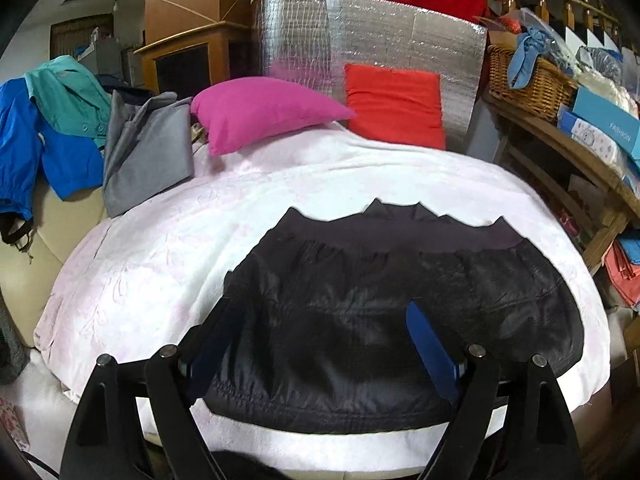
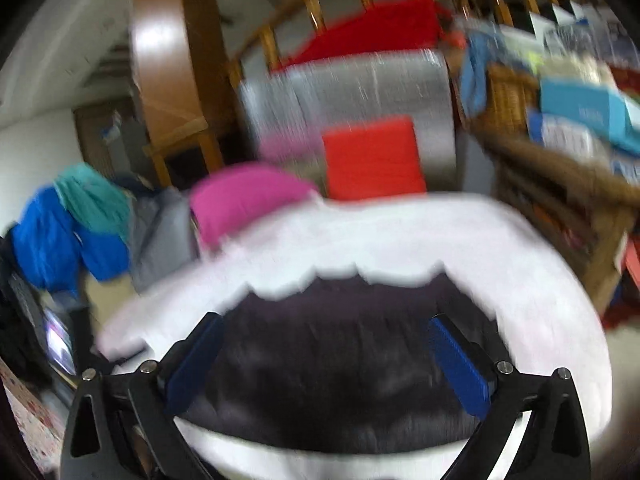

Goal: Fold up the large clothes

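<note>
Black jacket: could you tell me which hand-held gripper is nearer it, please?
Left, probably. The left hand-held gripper hovers close over the black jacket; the right hand-held gripper hangs farther back.

text: "FASHION" | on: blue box (image 1: 606,118) | right view: blurred, perhaps unreadable

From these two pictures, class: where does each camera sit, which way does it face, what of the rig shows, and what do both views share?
Left wrist: on the left gripper, looking down over the black garment on the white blanket; its open fingers show.
Right wrist: on the right gripper, blurred, facing the same way; its open fingers show.
Shared: garment, blanket, pink pillow, red pillow.
</note>
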The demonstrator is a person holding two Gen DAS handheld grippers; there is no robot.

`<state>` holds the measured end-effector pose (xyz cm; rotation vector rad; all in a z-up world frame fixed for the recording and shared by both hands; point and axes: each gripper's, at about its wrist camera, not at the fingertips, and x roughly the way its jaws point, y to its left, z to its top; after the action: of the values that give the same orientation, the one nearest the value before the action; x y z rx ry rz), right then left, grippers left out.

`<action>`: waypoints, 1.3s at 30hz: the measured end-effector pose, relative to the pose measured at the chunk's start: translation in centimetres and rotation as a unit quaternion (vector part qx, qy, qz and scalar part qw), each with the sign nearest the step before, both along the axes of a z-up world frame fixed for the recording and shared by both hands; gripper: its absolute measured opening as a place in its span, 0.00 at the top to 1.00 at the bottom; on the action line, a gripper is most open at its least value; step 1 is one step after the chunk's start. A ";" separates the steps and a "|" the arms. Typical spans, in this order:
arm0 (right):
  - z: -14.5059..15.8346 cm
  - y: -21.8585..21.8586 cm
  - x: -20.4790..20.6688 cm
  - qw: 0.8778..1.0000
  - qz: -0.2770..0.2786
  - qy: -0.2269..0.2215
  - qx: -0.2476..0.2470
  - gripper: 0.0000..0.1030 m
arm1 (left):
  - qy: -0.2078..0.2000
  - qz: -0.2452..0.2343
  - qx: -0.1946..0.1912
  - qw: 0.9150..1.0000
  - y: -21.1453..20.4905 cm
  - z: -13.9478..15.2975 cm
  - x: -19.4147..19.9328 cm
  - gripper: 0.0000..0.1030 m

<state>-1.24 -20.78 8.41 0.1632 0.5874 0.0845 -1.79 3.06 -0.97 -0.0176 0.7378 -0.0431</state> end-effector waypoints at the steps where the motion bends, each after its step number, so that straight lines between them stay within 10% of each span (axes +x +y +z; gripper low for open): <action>1: -1.5 -0.3 -0.2 1.000 -0.006 0.017 0.005 0.00 | 0.002 0.003 0.001 1.000 0.2 -0.2 -0.1 0.16; 6: -5.4 -1.2 -0.2 0.997 -0.029 0.067 0.021 0.00 | 0.005 0.012 0.001 1.000 0.6 -0.5 -0.6 0.16; 39: -7.6 -1.5 1.2 0.996 -0.030 0.083 0.003 0.00 | 0.029 -0.001 0.031 0.999 -0.9 -2.1 0.7 0.16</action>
<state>-0.03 -22.24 0.82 0.1947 0.7480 0.0135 -1.06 2.16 -3.08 0.0411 0.7963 -0.0211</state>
